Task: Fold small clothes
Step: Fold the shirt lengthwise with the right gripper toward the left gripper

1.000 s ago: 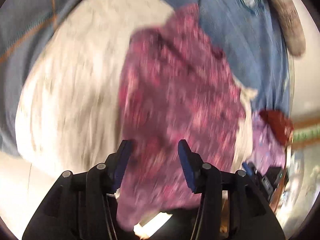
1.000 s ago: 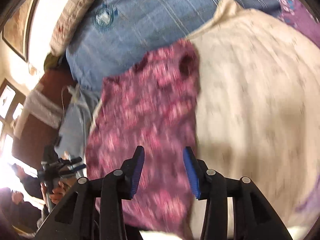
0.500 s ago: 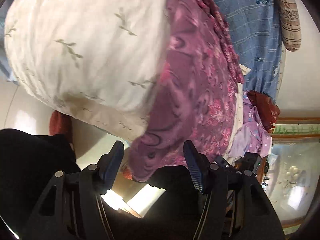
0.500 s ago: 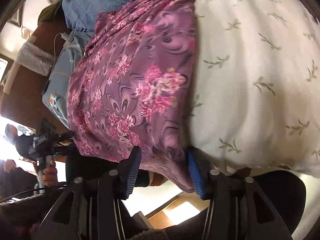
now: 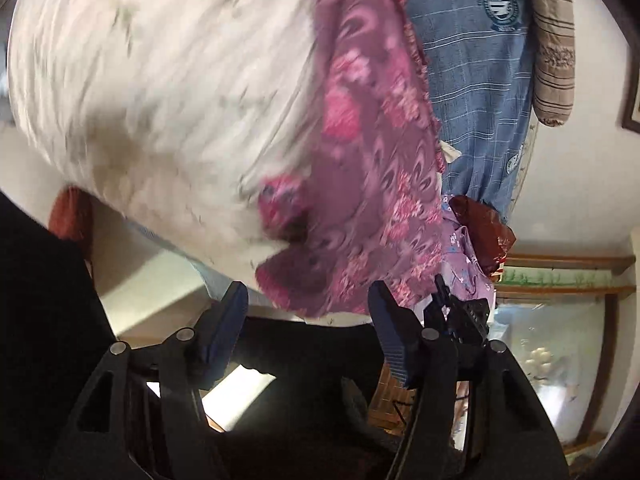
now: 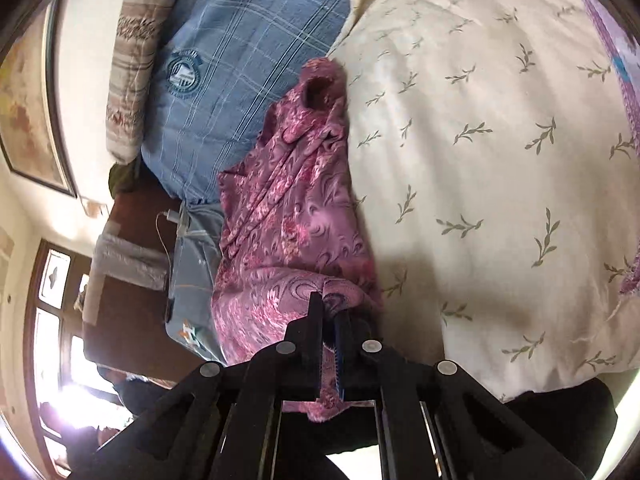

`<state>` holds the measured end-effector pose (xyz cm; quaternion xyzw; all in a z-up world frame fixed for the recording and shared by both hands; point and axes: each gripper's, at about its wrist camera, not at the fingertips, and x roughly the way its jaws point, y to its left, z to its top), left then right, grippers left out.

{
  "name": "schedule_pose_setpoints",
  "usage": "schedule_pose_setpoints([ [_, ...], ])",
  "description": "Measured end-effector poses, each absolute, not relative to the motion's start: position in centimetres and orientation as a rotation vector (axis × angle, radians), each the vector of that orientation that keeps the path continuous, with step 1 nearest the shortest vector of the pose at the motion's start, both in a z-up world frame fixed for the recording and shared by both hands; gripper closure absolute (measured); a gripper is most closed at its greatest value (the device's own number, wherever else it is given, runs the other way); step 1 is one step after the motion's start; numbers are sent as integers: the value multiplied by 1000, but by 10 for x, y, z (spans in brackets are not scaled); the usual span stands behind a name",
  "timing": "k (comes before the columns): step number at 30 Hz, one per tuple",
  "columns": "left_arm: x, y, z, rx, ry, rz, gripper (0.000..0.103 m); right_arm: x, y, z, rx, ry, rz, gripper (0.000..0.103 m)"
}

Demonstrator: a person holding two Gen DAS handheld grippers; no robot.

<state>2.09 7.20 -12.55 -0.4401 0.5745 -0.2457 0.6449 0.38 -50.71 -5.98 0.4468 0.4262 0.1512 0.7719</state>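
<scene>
My right claw (image 6: pixel 329 320) is clamped tight on the near hem of the purple floral garment (image 6: pixel 296 216), a fold of the cloth pinched between its pads and a tail of fabric hanging down behind them. From there the garment stretches away ahead of the claw in a rumpled strip, lying on the cream leaf-print quilt (image 6: pixel 500 160) that spreads off to the claw's right, with the blue plaid pillow (image 6: pixel 240 60) beyond and to the left. My left claw (image 5: pixel 308 316) is spreading its jaws, and nothing is between them: the garment's (image 5: pixel 360 160) other near corner hangs just ahead of and above the fingertips, not touching either pad. In that view the quilt (image 5: pixel 160 100) lies to the left of the garment, blurred, and the pillow (image 5: pixel 480 80) to the right.
</scene>
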Motion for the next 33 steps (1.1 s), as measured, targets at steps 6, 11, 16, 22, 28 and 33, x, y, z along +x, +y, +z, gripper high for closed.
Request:
schedule_pose_setpoints([
  [6, 27, 46, -140, -1082, 1314, -644, 42, 20, -504, -66, 973, 938, 295, 99],
  [11, 37, 51, -119, -1059, 1187, -604, 77, 21, -501, -64, 955, 942, 299, 99],
  [16, 34, 65, -83, -949, 1082, -556, 92, 10, -492, -55, 903, 942, 323, 99],
  [22, 7, 98, -30, -874, 942, -497, 93, -32, -470, -43, 909, 978, 421, 99],
  [28, 2, 113, -43, -863, 986, -347, 93, -45, -458, -78, 959, 1071, 391, 99],
  [33, 11, 105, -58, -903, 1026, -359, 93, -40, -448, -93, 916, 1135, 380, 78],
])
